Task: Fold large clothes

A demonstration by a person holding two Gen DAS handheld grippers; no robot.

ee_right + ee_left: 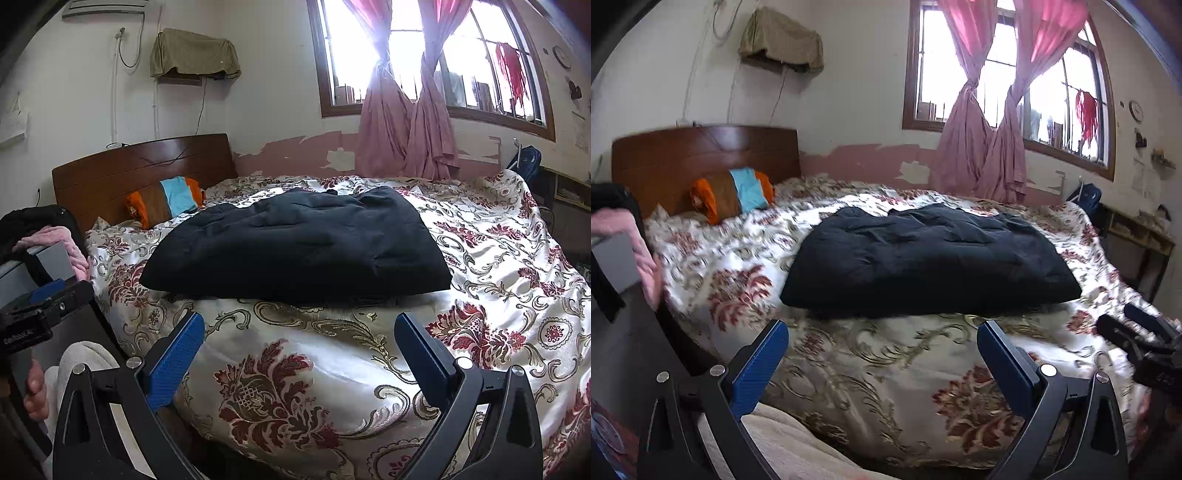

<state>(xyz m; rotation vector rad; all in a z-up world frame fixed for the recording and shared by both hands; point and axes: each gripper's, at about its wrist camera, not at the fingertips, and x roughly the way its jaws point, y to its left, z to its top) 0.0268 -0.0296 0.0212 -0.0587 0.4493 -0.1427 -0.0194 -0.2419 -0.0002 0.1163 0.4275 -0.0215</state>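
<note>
A dark navy padded garment (931, 258) lies folded into a rough rectangle in the middle of the bed, on a floral satin bedspread (871, 369). The right wrist view shows the same garment (295, 243) from slightly to the right. My left gripper (882, 328) hangs open above the bedspread, just short of the garment's near edge, nothing between its blue pads. My right gripper (299, 321) is open too, also just before that near edge. The right gripper's body shows at the right border of the left view (1141, 339); the left one at the left border of the right view (48, 306).
A striped orange, brown and blue pillow (733, 192) rests against the wooden headboard (701, 151). Pink curtains (982, 147) hang at the window behind the bed. A pink cloth (639, 251) lies on furniture at the left. A desk (1137, 236) stands at the right. A hand (35, 391) grips a handle.
</note>
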